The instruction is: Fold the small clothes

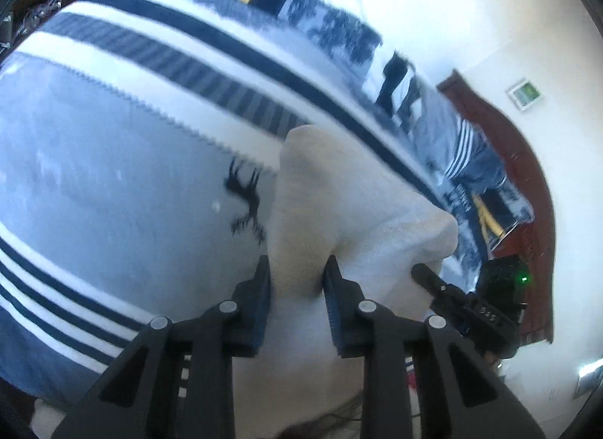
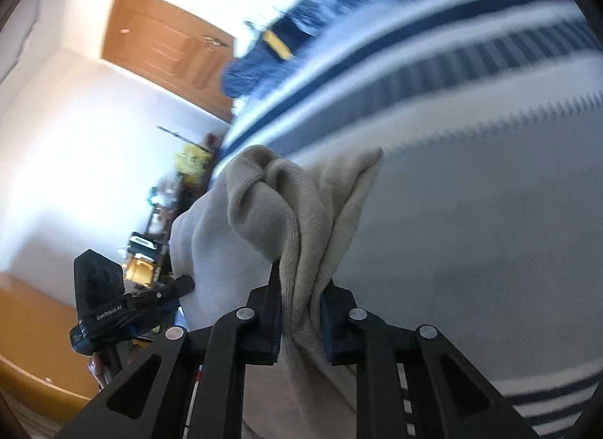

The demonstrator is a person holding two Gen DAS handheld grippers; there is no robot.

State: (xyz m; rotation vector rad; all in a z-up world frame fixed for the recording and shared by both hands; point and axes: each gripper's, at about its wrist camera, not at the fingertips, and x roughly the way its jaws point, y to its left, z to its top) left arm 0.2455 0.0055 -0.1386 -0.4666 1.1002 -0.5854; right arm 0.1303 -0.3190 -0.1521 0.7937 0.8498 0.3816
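Observation:
A small beige knit garment (image 1: 339,205) hangs between both grippers above a striped blanket (image 1: 113,175). My left gripper (image 1: 297,277) is shut on one edge of it. My right gripper (image 2: 301,288) is shut on a bunched edge of the same garment (image 2: 301,212), which folds over above the jaws. The right gripper also shows in the left wrist view (image 1: 471,299) at the garment's far corner, and the left gripper shows in the right wrist view (image 2: 124,307). The cloth is lifted off the blanket and stretched between the two.
The blue, white and grey striped blanket (image 2: 471,194) covers the surface below. A wooden door (image 2: 162,43) and white walls stand beyond. Dark red wooden furniture (image 1: 527,175) borders the blanket. Cluttered items (image 2: 188,163) sit by the wall.

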